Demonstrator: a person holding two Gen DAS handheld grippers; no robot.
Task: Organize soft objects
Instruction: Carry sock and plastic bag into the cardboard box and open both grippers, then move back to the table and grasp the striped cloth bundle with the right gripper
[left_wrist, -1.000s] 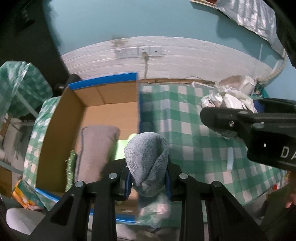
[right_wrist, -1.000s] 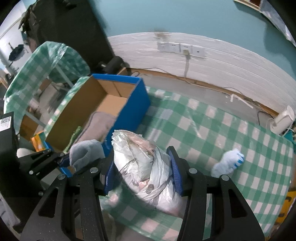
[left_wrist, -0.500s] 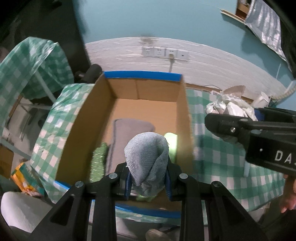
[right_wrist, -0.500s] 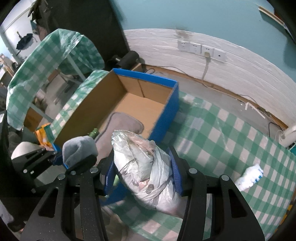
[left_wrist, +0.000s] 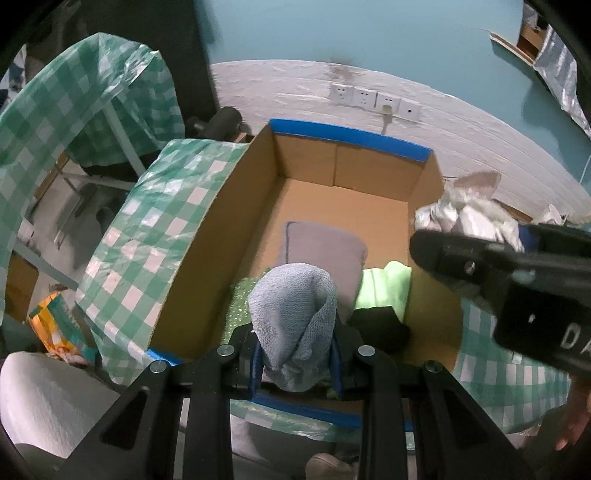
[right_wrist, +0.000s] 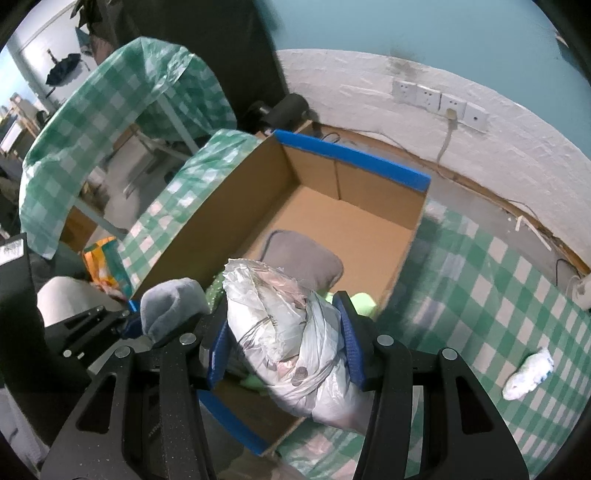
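A green-and-white checked tablecloth (right_wrist: 491, 266) was seen across the right side of the right wrist view and along the left of the left wrist view. An open cardboard box (left_wrist: 369, 214) with blue-taped rims was set on it, filling the middle of both views. Inside the box, a grey cushion (left_wrist: 325, 247) was laid flat at the centre, with a sparkly green item (left_wrist: 240, 299) at its lower left, a lime-green cloth (left_wrist: 384, 288) at its lower right, and a black item (left_wrist: 380, 325) just below that cloth.

The left gripper (left_wrist: 295, 354) was closed on a grey-blue knitted sock (left_wrist: 291, 321), pinched between the blue pads at the bottom centre of the left wrist view, above the near end of the box. The right gripper (right_wrist: 284, 347) was clamped around a crumpled white plastic bag (right_wrist: 291, 332), held at the lower centre of the right wrist view over the box's near right corner. The same bag was visible at the right edge of the left wrist view.

A small white-and-blue bundle (right_wrist: 528, 373) was left on the cloth at the lower right of the right wrist view, well apart from the box. A row of wall sockets (right_wrist: 439, 99) was visible on the white wall above.
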